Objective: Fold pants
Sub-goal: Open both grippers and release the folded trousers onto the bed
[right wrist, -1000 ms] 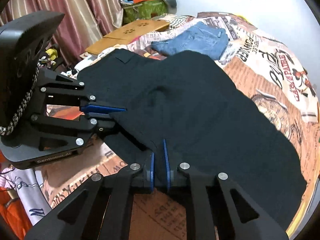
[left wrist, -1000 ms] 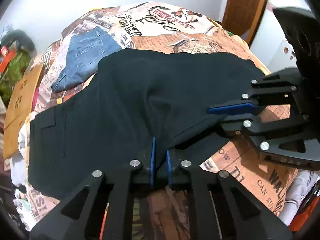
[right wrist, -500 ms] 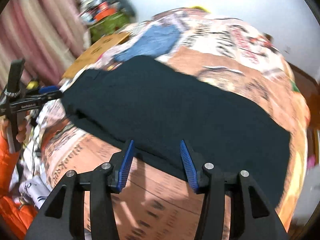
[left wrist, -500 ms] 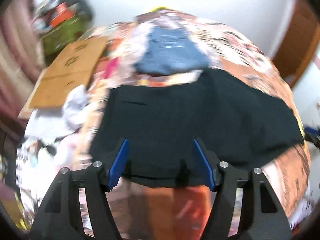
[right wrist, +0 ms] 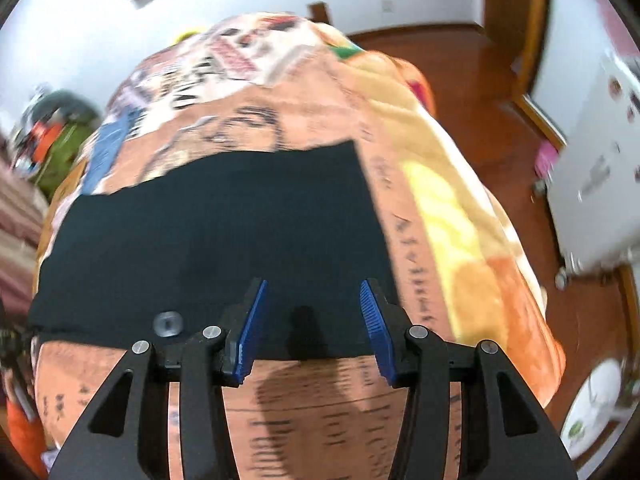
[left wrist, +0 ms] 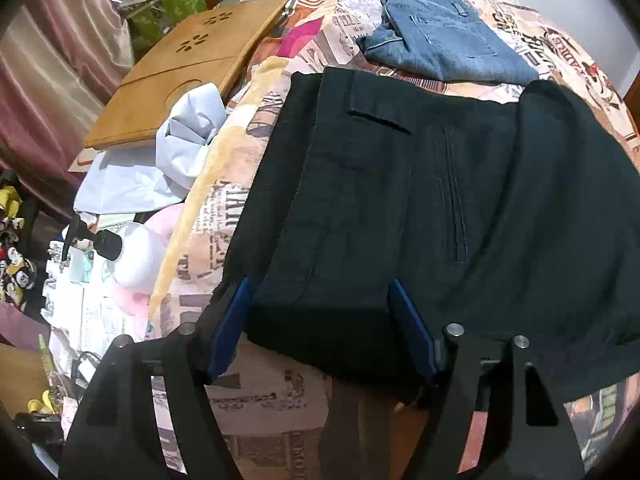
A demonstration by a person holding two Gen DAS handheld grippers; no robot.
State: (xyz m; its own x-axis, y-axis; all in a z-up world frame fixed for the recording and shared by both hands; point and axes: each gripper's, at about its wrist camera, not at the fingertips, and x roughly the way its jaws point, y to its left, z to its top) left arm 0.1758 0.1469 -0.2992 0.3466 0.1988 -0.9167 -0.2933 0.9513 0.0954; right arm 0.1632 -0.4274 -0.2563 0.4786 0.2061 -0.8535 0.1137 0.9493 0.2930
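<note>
**Both grippers let go of the black pants**

Since the earlier frame, the left gripper (left wrist: 320, 328) had released, its jaws opening astride the matte black pants' (left wrist: 440, 208) waist corner. The right gripper (right wrist: 310, 330) stood half-open, empty, over the pants' square hem on the fleecy printed blanket (right wrist: 420, 168).

Pants (left wrist: 400, 200) flat on the bed cover (left wrist: 260, 400), folded jeans (left wrist: 444, 40) beyond, wooden board (left wrist: 188, 68) left.
</note>
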